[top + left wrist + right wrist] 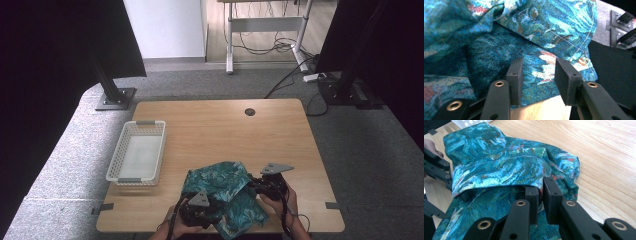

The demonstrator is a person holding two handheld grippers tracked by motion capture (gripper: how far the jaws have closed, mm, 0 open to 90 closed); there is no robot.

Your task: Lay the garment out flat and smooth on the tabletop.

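Note:
A crumpled teal cloth [220,182] with a red and blue pattern lies on the wooden table [225,130] near its front edge. My left gripper [209,210] sits at the cloth's near left side. In the left gripper view its jaws [536,75] stand apart over the cloth [549,25], a stitched hem just beyond them, and they press on nothing. My right gripper [254,185] comes in from the cloth's right side. Its jaws [541,192] are pinched on a folded edge of the cloth [499,162].
A white perforated basket [113,162] stands on the left part of the table, with nothing in it. A round cable hole [250,112] is near the table's far edge. Beyond the table are grey carpet, black stands and a desk frame with cables.

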